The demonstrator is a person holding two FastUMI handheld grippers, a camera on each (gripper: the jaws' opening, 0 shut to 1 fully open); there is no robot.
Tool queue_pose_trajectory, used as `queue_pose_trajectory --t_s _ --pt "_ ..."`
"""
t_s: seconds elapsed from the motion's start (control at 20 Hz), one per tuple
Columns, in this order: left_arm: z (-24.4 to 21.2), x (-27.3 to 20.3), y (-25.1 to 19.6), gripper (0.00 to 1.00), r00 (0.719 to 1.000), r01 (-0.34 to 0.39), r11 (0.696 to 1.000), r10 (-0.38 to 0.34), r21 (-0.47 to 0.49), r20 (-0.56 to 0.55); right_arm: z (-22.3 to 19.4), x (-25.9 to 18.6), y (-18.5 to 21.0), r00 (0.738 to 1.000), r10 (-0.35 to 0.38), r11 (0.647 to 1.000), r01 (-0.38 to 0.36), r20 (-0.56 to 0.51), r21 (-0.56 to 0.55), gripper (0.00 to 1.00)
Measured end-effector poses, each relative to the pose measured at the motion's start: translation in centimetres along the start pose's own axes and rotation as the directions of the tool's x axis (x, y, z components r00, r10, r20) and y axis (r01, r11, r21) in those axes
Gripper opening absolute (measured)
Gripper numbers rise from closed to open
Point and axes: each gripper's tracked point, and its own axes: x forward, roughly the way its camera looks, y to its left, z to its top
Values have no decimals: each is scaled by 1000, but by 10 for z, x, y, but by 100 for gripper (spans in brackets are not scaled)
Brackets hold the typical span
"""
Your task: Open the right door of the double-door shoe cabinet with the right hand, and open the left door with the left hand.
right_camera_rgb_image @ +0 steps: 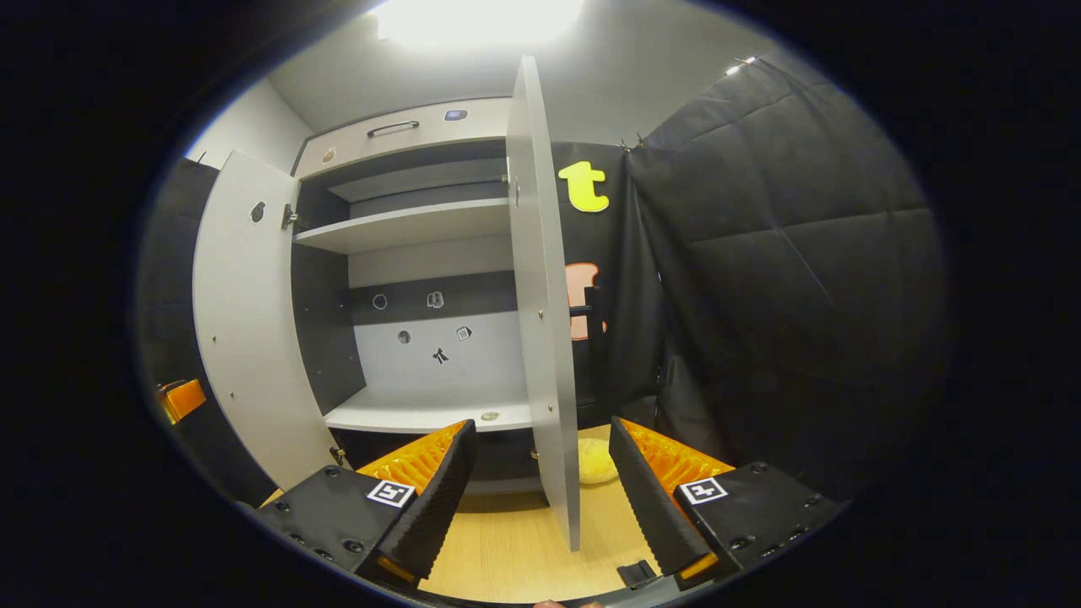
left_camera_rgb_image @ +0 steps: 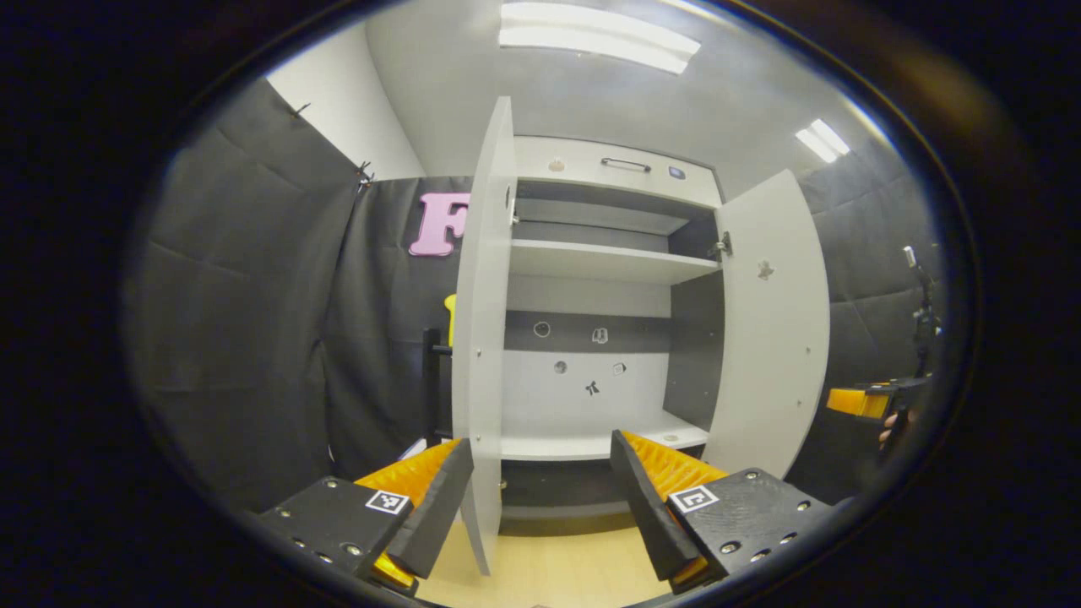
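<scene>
Black quilted cloth lines the booth on both sides, with a white ceiling and strip lights overhead and a pale wood-grain floor (right_camera_rgb_image: 507,549) below. The shoe cabinet (left_camera_rgb_image: 591,253) stands at the back, and both of its doors stand swung out.

In the left gripper view, the left door (left_camera_rgb_image: 481,338) is a flat, matt white panel seen nearly edge-on, and its lower edge sits between my left gripper (left_camera_rgb_image: 540,498) fingers. My jaws there are spread wide; the left finger (left_camera_rgb_image: 439,498) lies just beside the door's face, but I cannot tell whether it touches. Nothing is clamped. The right door (left_camera_rgb_image: 773,321) hangs open on the far side, a broad white slab with a small cut-out near its top. Beyond it, at the edge of this view, an orange and black part of the other gripper and a bit of the holding hand appear.

In the right gripper view, the right door (right_camera_rgb_image: 545,321) is the one seen edge-on, and it stands between the fingers of my right gripper (right_camera_rgb_image: 540,490). These jaws are also spread wide, gripping nothing. This view adds a pale yellow round object (right_camera_rgb_image: 595,463) on the floor behind the door, and an orange part of the other gripper at the far left edge.

Inside, both views show smooth white shelves, dark grey side panels and a back wall with small stickers. A drawer front with a slim metal handle (left_camera_rgb_image: 625,164) tops the carcass. My fingers are ribbed orange plastic faced with black foam pads.
</scene>
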Motion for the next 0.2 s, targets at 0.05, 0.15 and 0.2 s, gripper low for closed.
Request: queue_pose_trajectory --t_s 0.05,0.15,0.2 --pt "-5 -2 -2 95 1000 7 1000 -7 -5 3 1 -1 0 1000 -2 1000 2 3 -2 98" --pt "-9 -3 -2 95 1000 4 1000 -4 -8 10 0 -1 -5 1000 -12 1000 12 9 -11 92" --pt "-9 -3 -1 95 1000 -7 1000 7 -10 13 -1 0 -8 1000 -21 1000 21 12 -13 92"
